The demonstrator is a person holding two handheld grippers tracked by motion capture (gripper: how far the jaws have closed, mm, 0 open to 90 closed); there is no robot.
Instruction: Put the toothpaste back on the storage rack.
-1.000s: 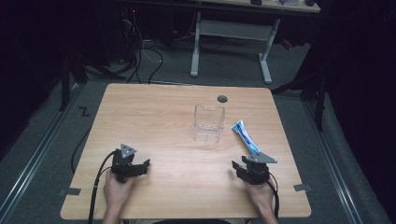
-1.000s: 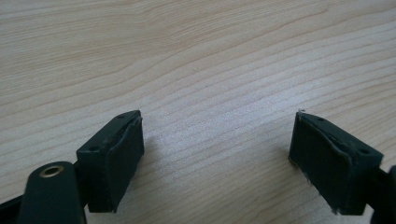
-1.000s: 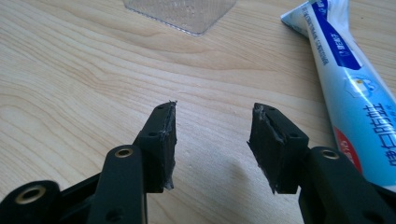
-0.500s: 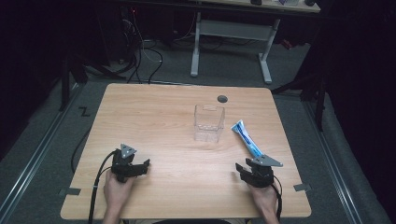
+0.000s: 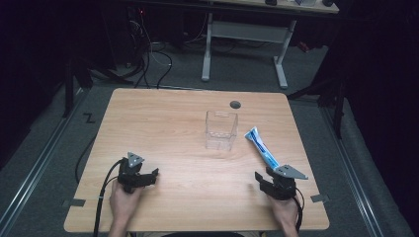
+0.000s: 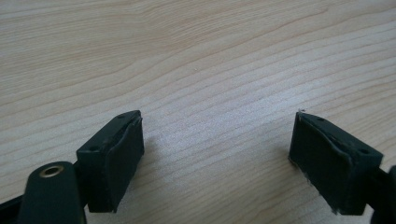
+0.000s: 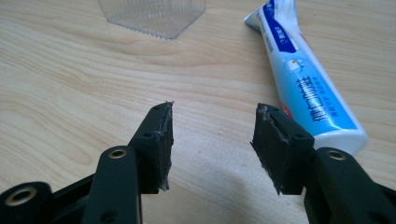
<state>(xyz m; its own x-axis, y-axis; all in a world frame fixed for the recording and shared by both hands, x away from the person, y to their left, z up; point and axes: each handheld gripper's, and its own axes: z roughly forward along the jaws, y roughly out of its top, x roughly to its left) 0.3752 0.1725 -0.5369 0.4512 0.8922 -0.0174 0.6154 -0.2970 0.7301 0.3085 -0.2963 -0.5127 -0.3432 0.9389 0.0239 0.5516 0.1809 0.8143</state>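
Clear plastic box (image 5: pixel 221 130) beside toothpaste tube (image 5: pixel 262 150)

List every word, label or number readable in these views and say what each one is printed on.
Toothpaste tube: white lettering runs along its blue band, seemingly in a non-Latin script, too blurred to quote; a small picture sits above it.
Toothpaste tube in the high view: print too small to read.
Clear plastic container: no text.
Wooden table: no printed text; a dark "Z"-shaped mark lies on the floor beside it.
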